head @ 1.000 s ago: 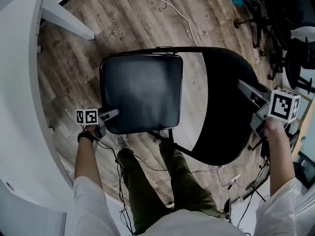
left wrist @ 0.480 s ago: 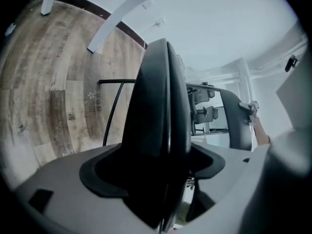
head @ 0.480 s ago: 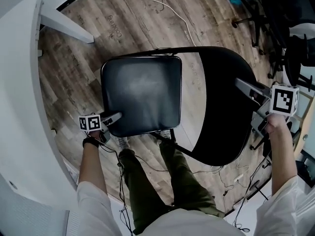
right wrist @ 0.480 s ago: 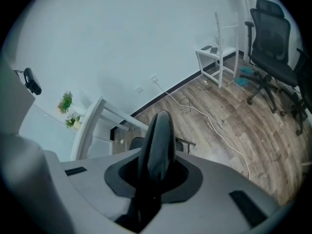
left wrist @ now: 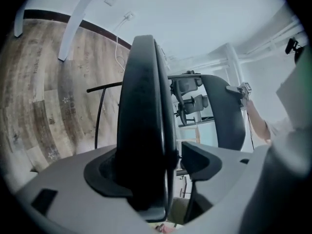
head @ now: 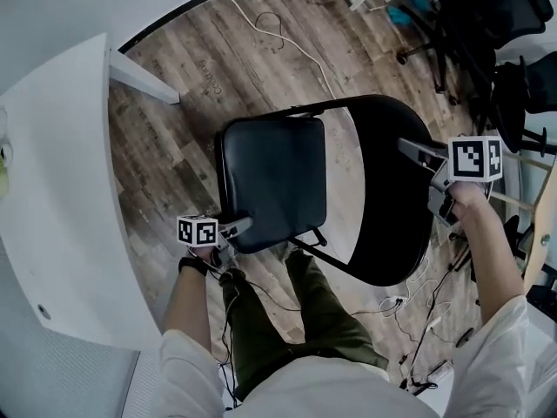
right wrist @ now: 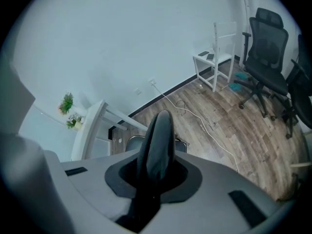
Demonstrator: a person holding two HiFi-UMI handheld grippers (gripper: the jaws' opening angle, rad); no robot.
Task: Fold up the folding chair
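Observation:
The folding chair stands in front of my legs, with its black seat [head: 274, 181] tipped up at the front and its black backrest [head: 392, 190] to the right. My left gripper [head: 235, 227] is at the seat's front corner. In the left gripper view the seat [left wrist: 144, 121] stands edge-on between the jaws of the left gripper [left wrist: 156, 165]. It lies against one pad with a thin gap to the other, and the jaws are closing. My right gripper [head: 426, 159] is clamped on the backrest's top edge [right wrist: 158, 140], and its jaws are still closing a little.
A white table [head: 52, 216] curves along the left. Black office chairs [head: 487, 24] and a white stand [right wrist: 219, 57] are at the back right. A white cable [head: 296, 42] trails over the wooden floor. More cables lie by my legs [head: 296, 320].
Both grippers have risen, the left more. The seat's front edge has lifted with the left gripper, and the seat now looks narrower from above.

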